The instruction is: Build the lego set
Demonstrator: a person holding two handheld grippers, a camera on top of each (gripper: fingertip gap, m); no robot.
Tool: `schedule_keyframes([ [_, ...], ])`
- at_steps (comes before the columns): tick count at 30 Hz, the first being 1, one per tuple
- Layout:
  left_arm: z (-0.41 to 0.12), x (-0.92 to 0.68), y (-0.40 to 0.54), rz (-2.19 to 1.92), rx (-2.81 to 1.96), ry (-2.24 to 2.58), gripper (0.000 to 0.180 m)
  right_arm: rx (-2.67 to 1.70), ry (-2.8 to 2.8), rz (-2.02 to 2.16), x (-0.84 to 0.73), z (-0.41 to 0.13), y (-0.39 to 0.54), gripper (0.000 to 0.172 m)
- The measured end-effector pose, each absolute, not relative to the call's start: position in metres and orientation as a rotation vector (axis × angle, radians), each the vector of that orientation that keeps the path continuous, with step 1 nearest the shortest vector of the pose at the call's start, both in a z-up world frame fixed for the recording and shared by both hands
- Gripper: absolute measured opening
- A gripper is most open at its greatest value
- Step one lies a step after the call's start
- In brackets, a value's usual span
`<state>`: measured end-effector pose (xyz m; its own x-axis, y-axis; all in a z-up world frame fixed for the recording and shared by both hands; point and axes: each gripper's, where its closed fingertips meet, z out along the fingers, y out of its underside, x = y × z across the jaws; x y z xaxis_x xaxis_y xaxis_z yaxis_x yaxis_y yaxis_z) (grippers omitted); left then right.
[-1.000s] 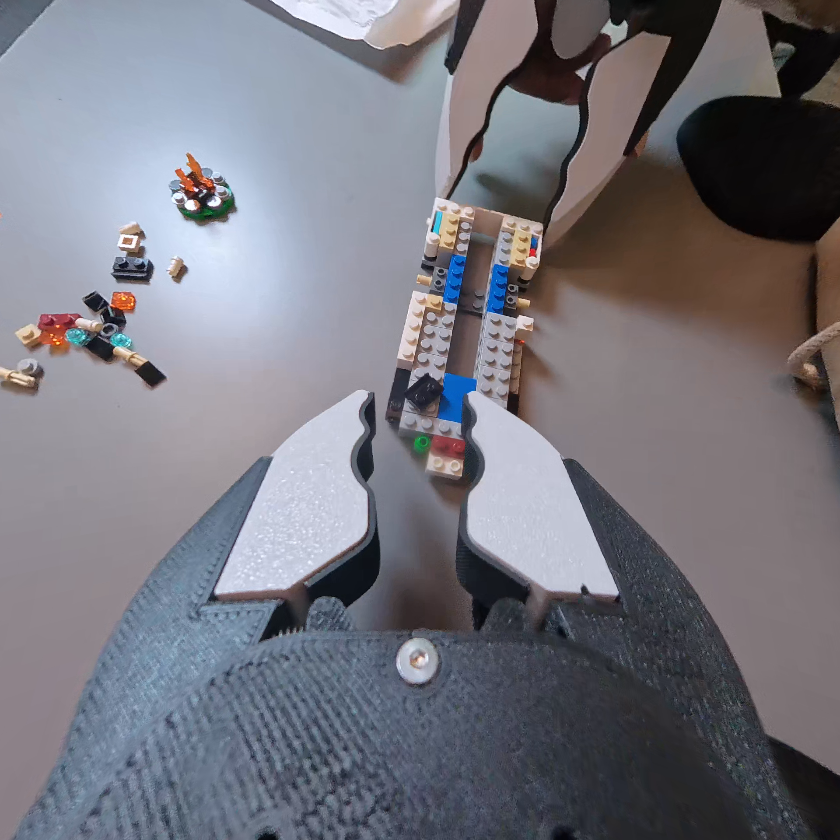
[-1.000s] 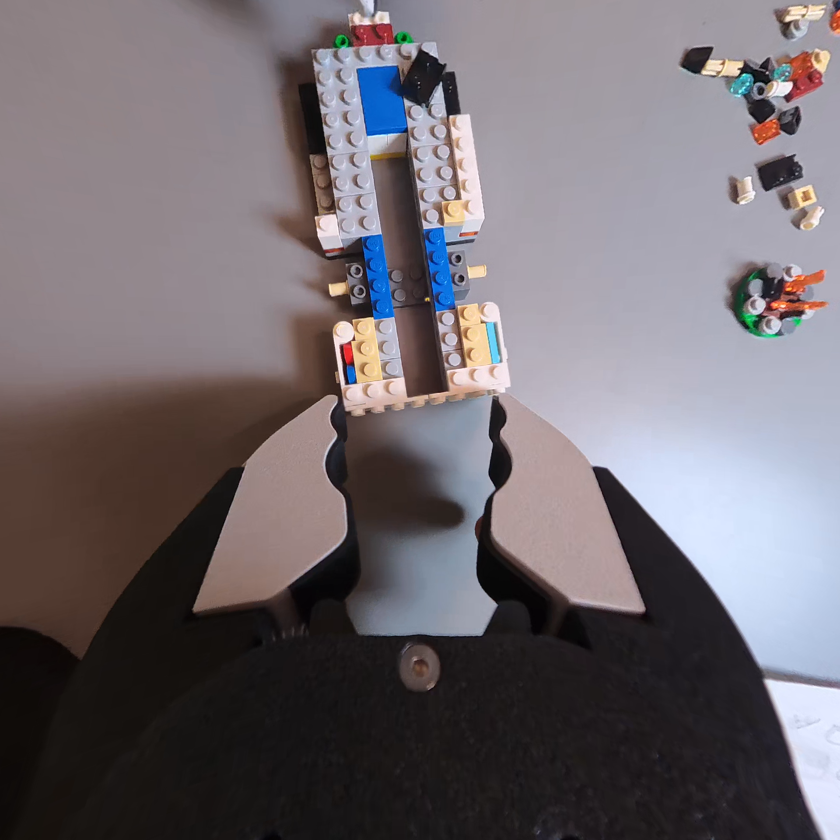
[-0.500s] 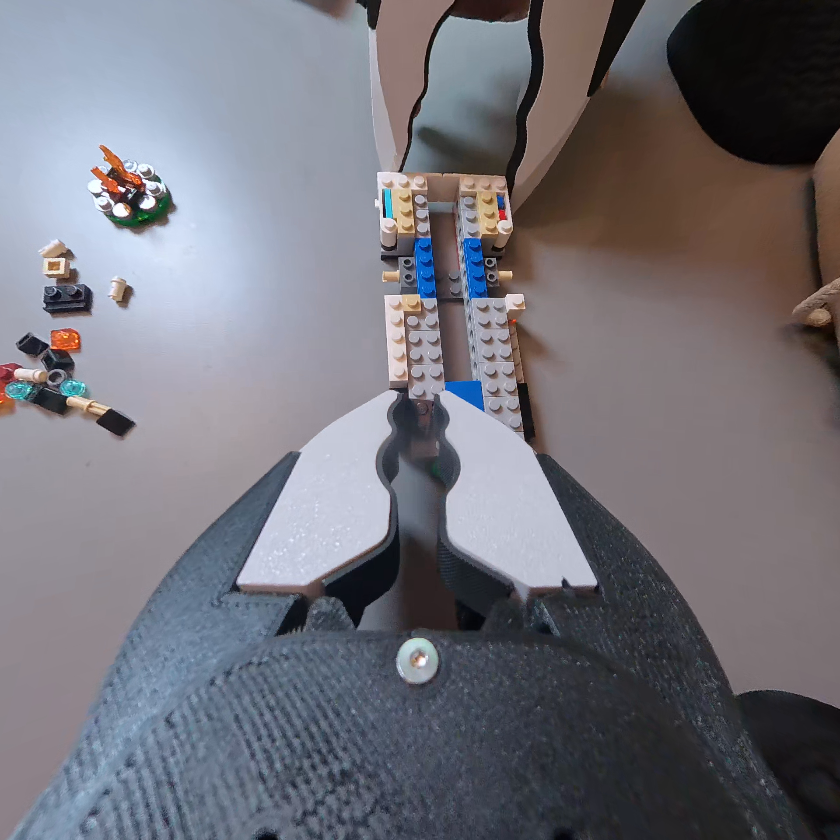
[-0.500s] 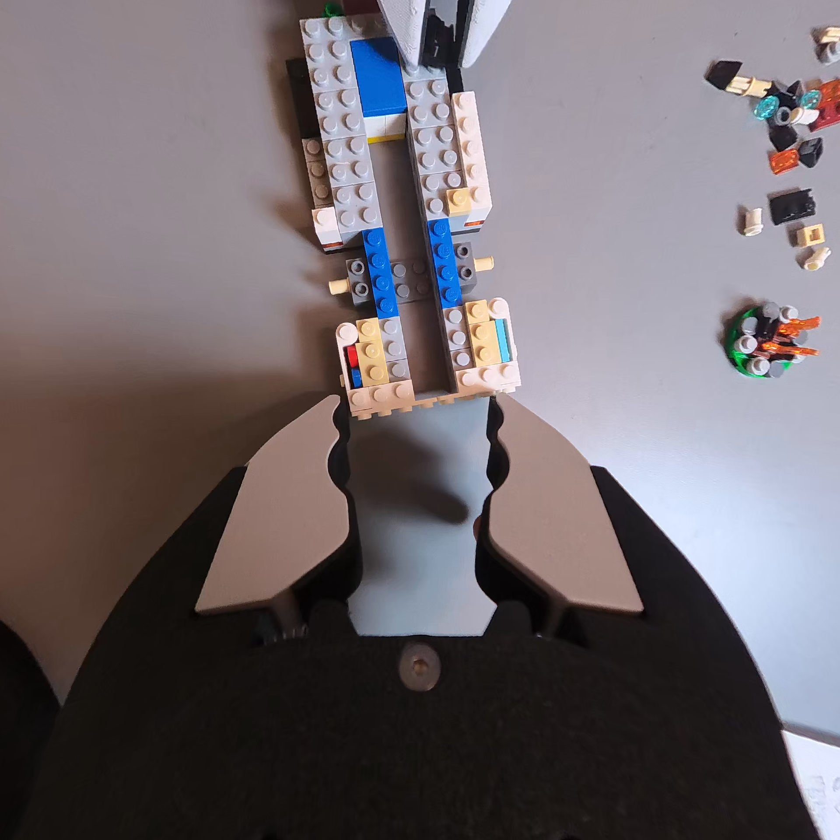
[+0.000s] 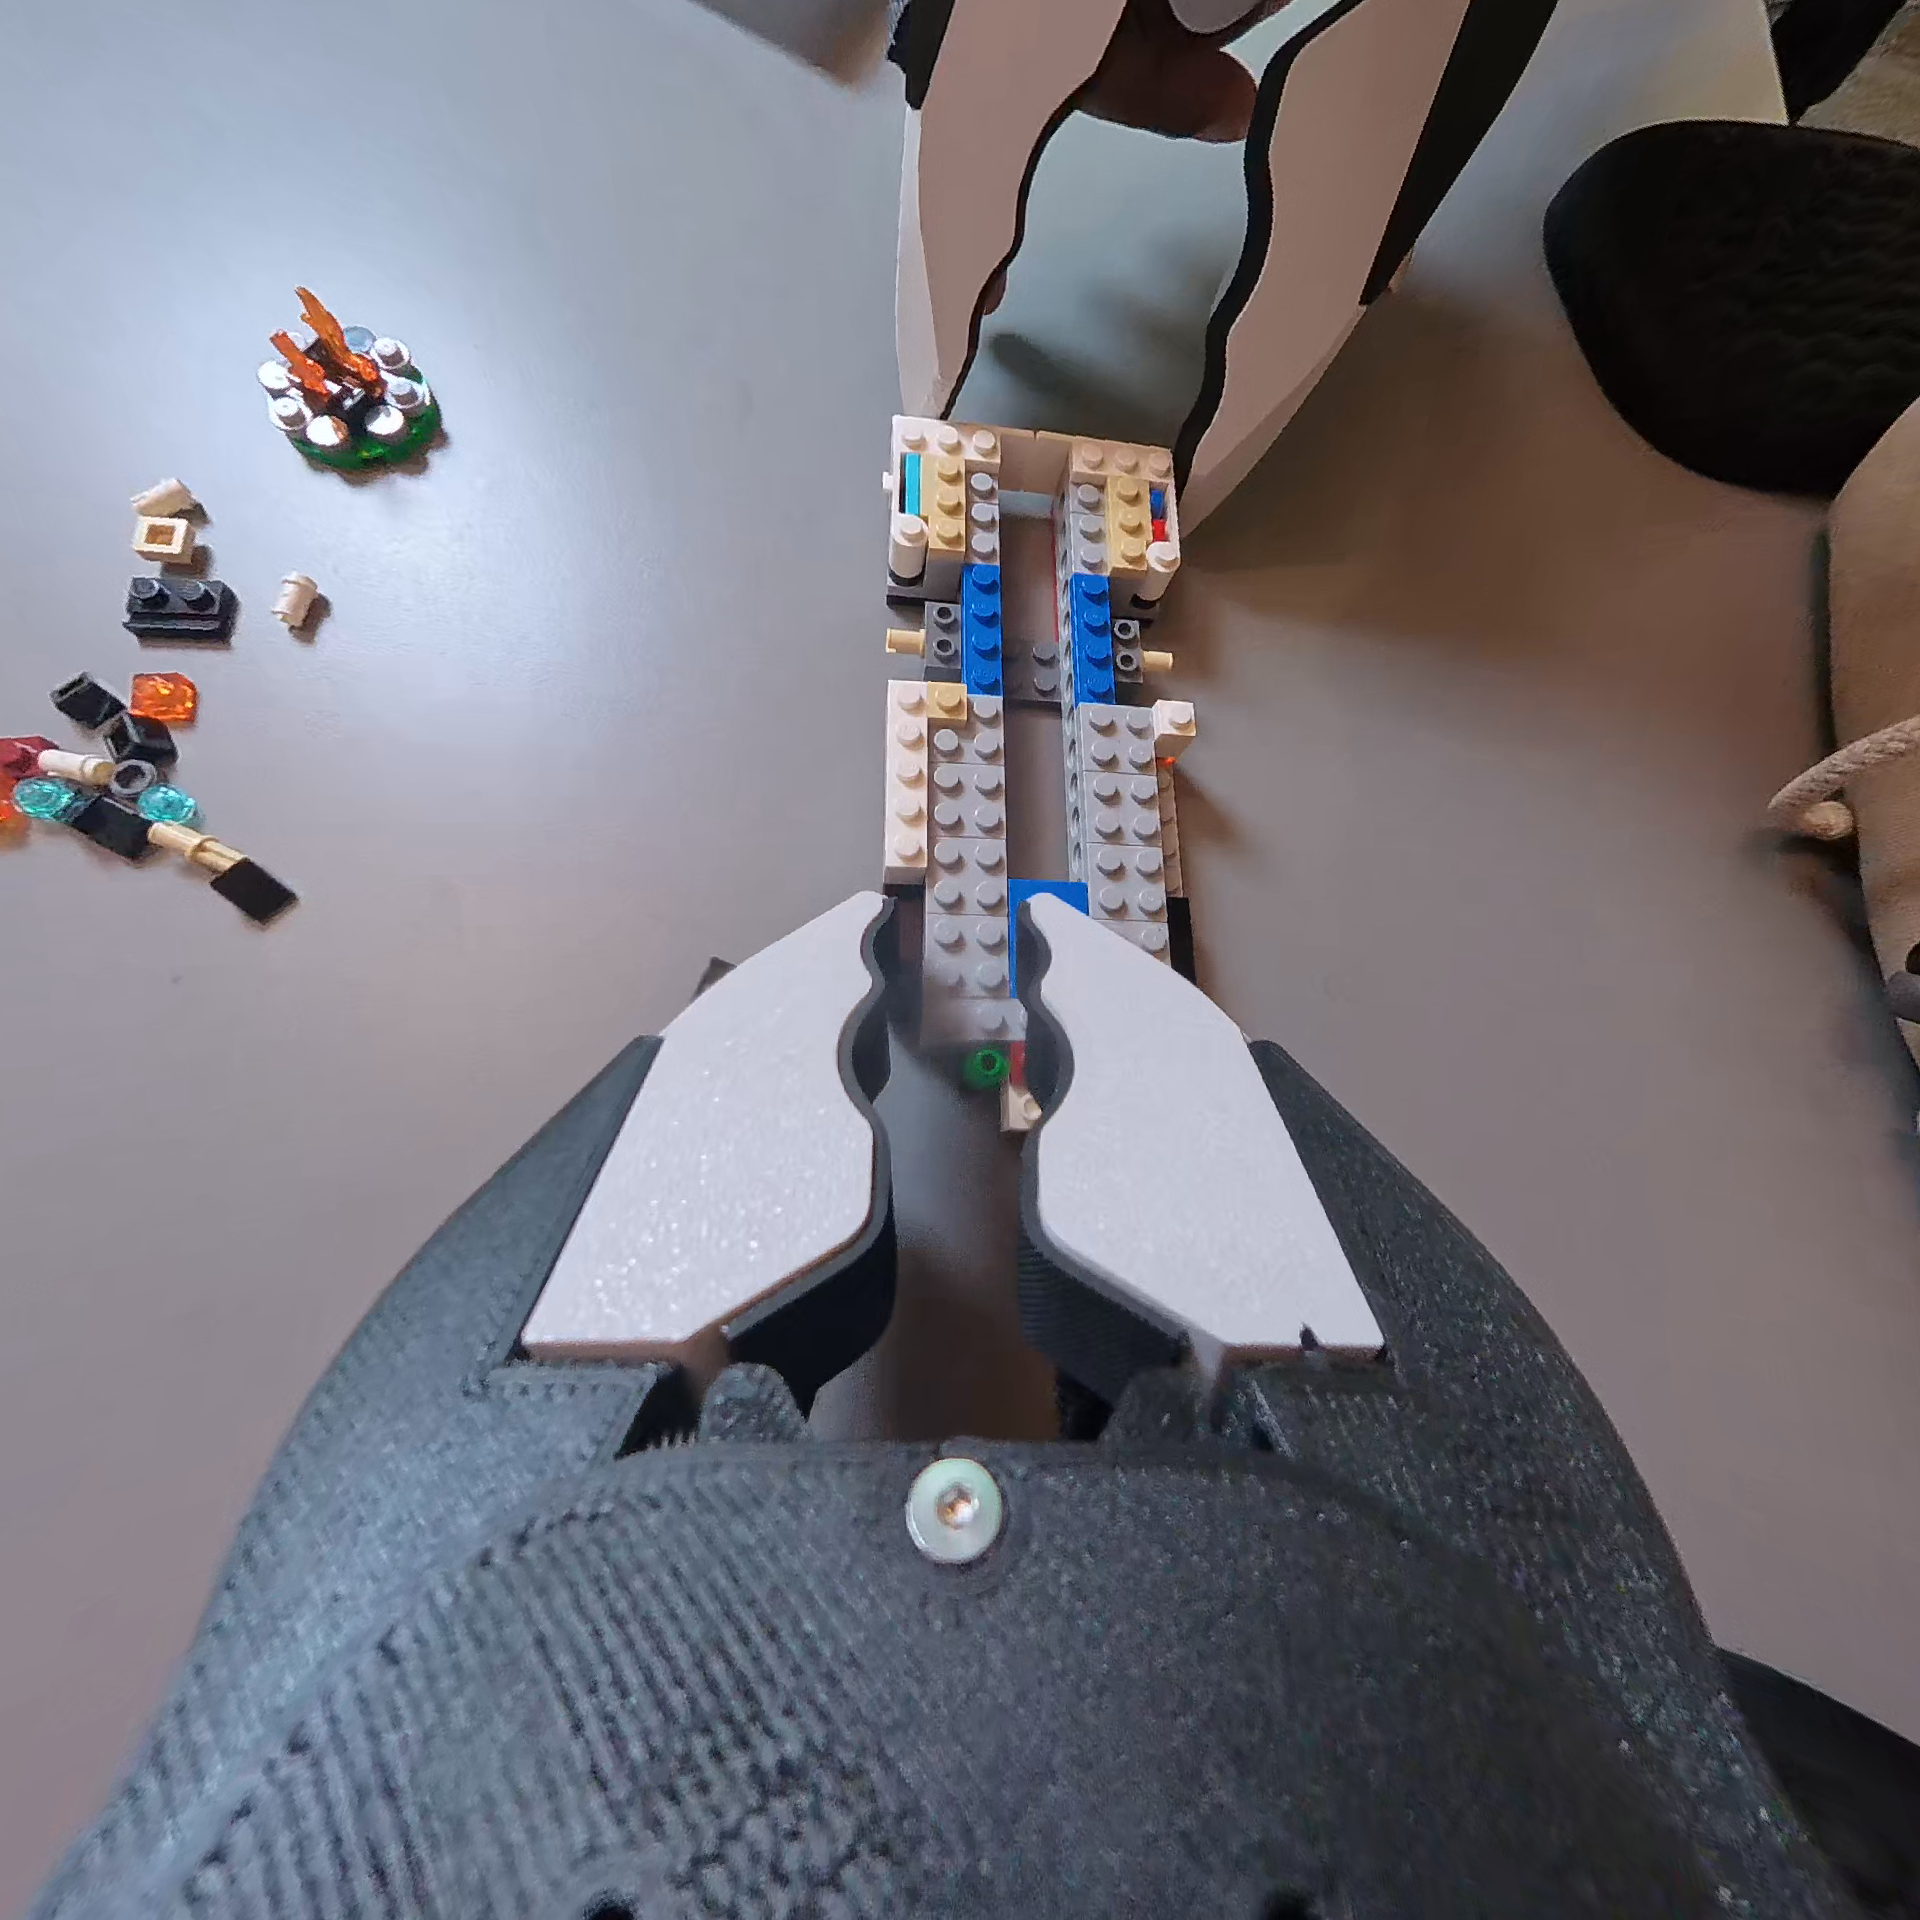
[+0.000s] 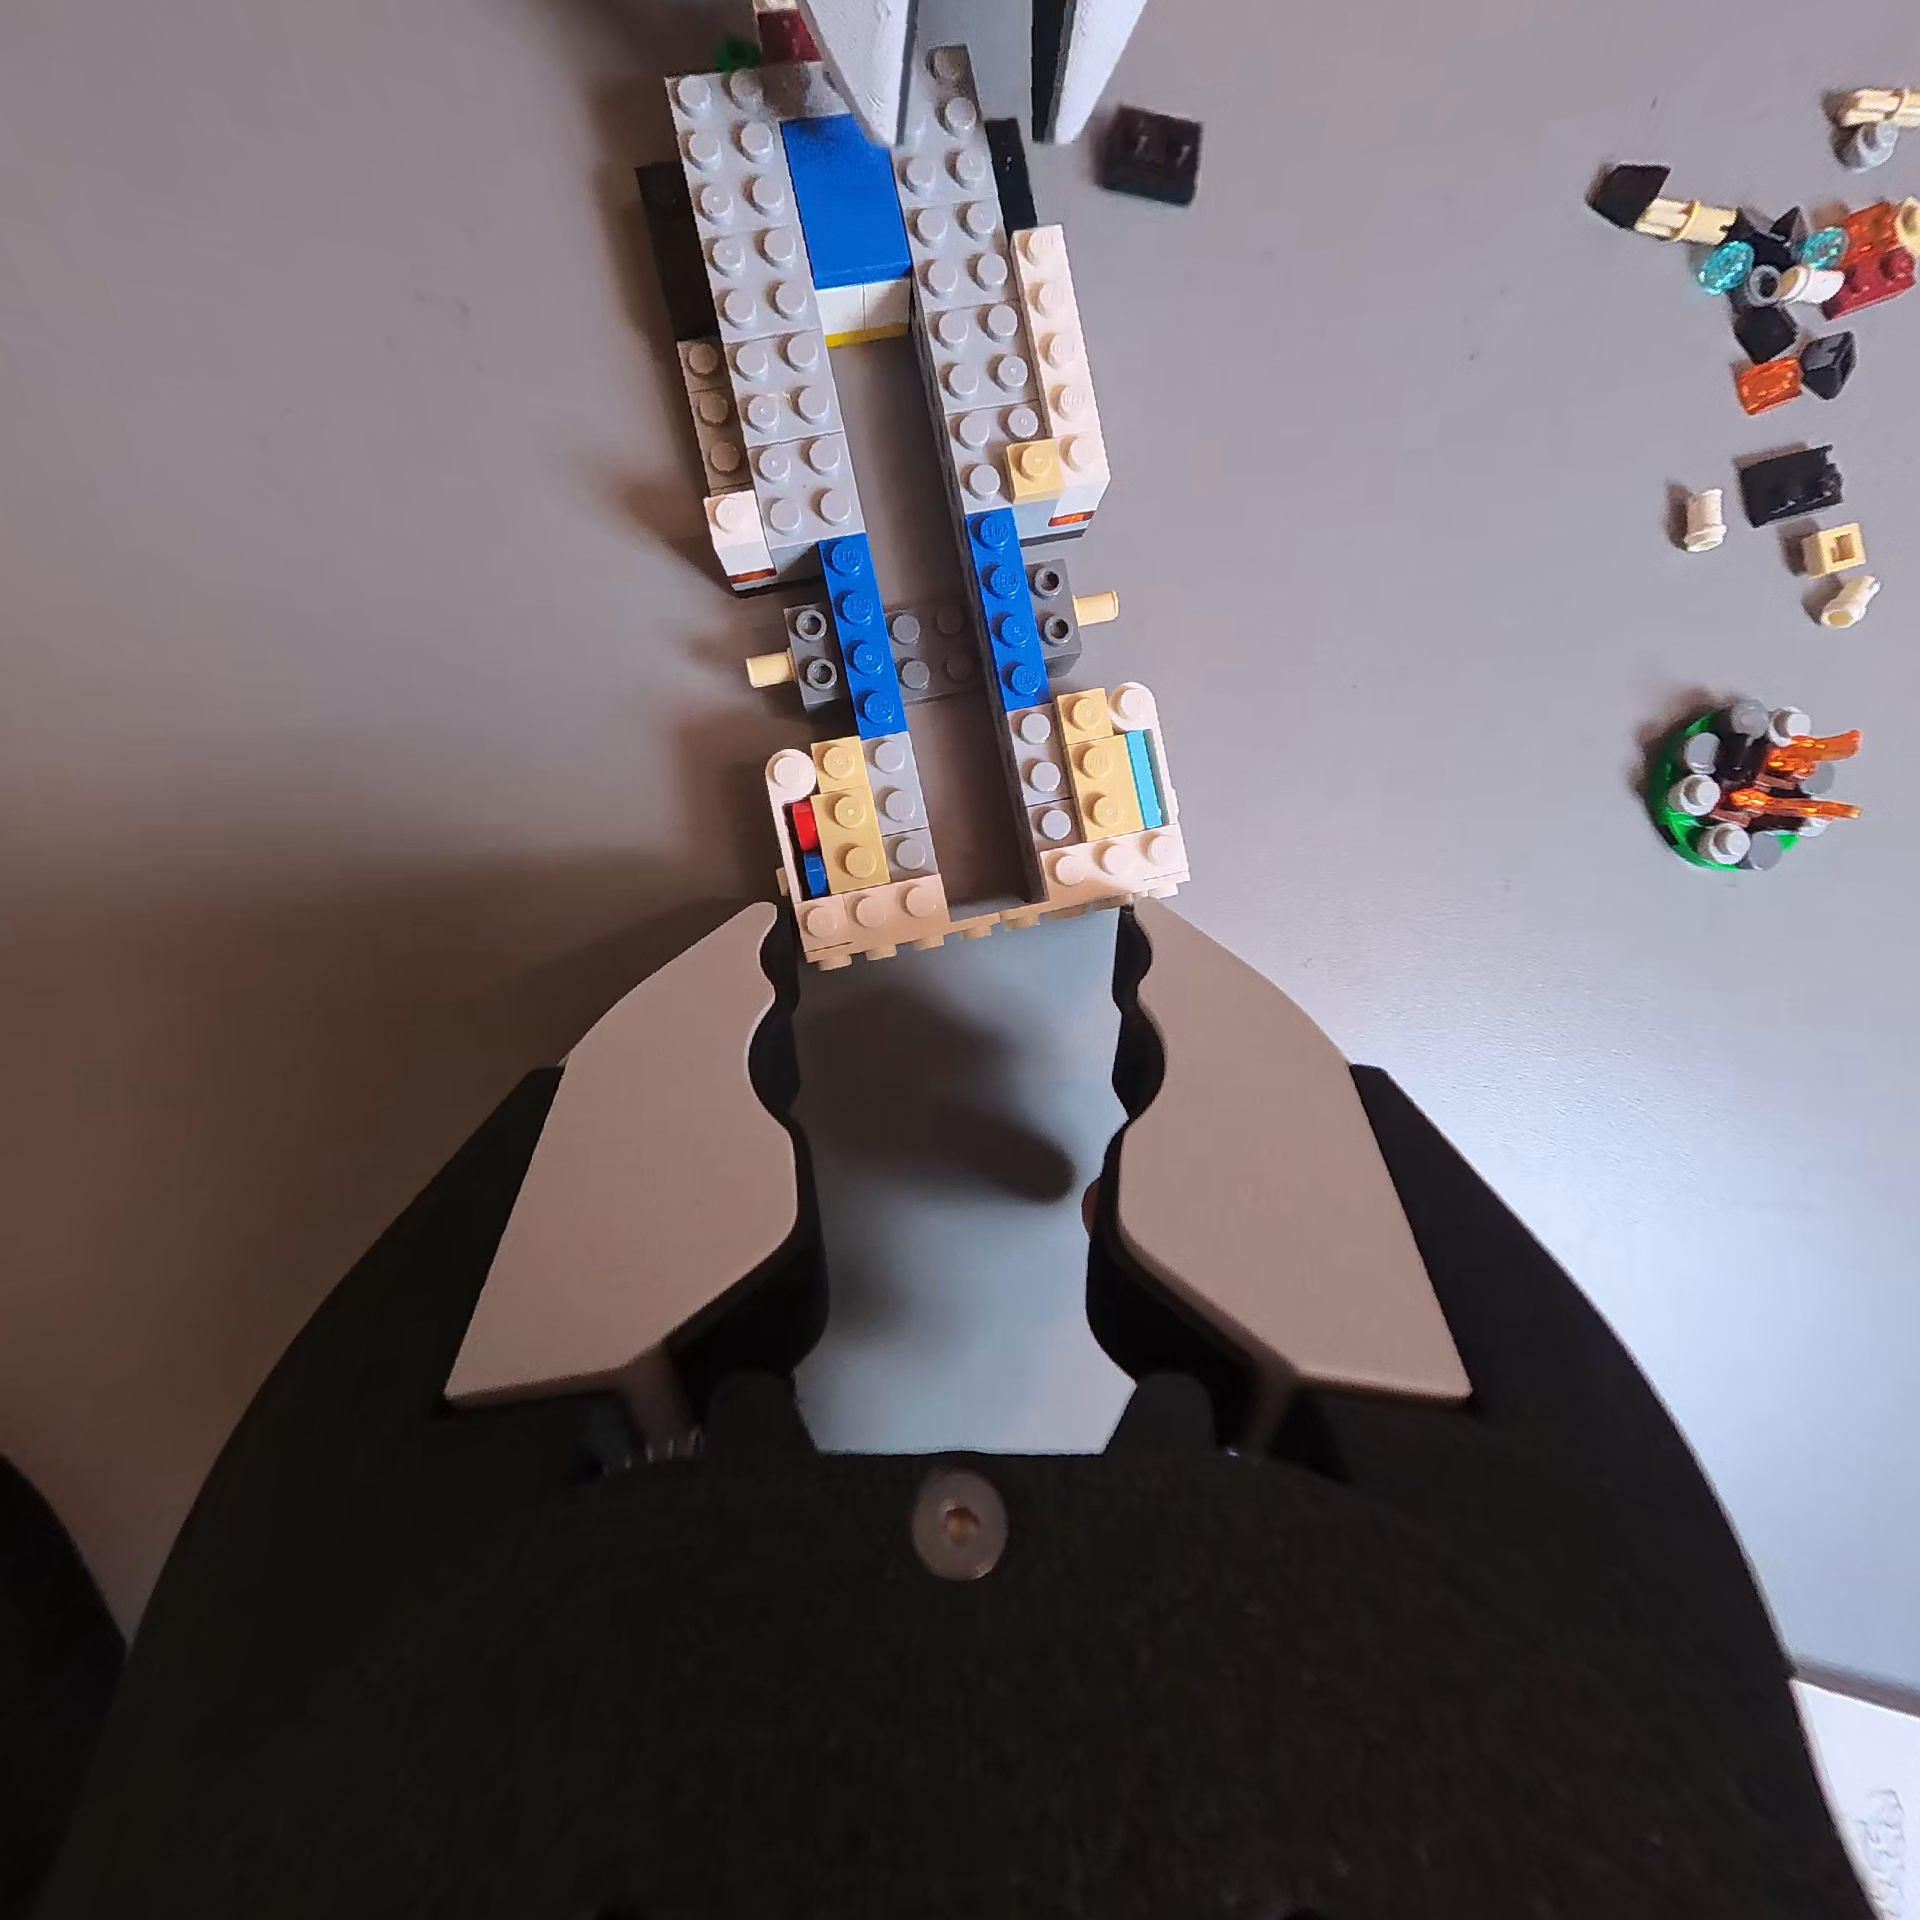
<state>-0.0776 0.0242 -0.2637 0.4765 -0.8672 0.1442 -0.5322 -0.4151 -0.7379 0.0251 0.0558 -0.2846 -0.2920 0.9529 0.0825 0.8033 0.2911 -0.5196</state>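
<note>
A long brick build [image 5: 966, 810] of grey, blue, cream and tan bricks lies on the grey table [image 5: 571, 260]. My left gripper [image 5: 956, 914] is open over its near end, with its fingertips either side of a grey strip and holding nothing. A small black brick [image 6: 1148, 156] lies loose on the table beside the left gripper's fingers [image 6: 857, 52]. My right gripper [image 6: 951, 920] grips the opposite, cream end of the build [image 6: 873, 914] between its fingertips. Its fingers [image 5: 956, 260] show in the left wrist view.
A heap of small loose pieces [image 5: 114, 769] lies to the side and shows in the right wrist view too [image 6: 1787, 281]. A green round plate with orange flames [image 5: 348, 400] stands near it. A black rounded object [image 5: 1745, 312] sits at the table's right. Paper [image 6: 1870, 1787] lies near the right gripper. My right fingertips sit around 12 cm from my left ones.
My left gripper closed on the small black brick lying on the build's end, then opened. The brick left the grasp and now lies on the table beside the build. The right gripper stayed.
</note>
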Motion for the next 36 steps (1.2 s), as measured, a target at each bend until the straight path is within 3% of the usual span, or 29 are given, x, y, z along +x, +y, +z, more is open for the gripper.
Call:
schedule_keyframes([
  [23, -0.265, -0.072, -0.026, -0.822, -2.12, 1.157, 0.023, -1.677, -1.981, 0.439, 0.017, -0.277, 0.107, 0.05],
  [30, -0.257, -0.108, 0.016, -0.607, -2.094, 1.048, 0.025, -1.713, -1.841, 0.524, 0.029, -0.262, 0.096, 0.05],
  [36, -0.264, -0.121, 0.041, -0.469, -2.081, 1.236, 0.032, -1.747, -1.835, 0.613, 0.035, -0.268, 0.064, 0.051],
])
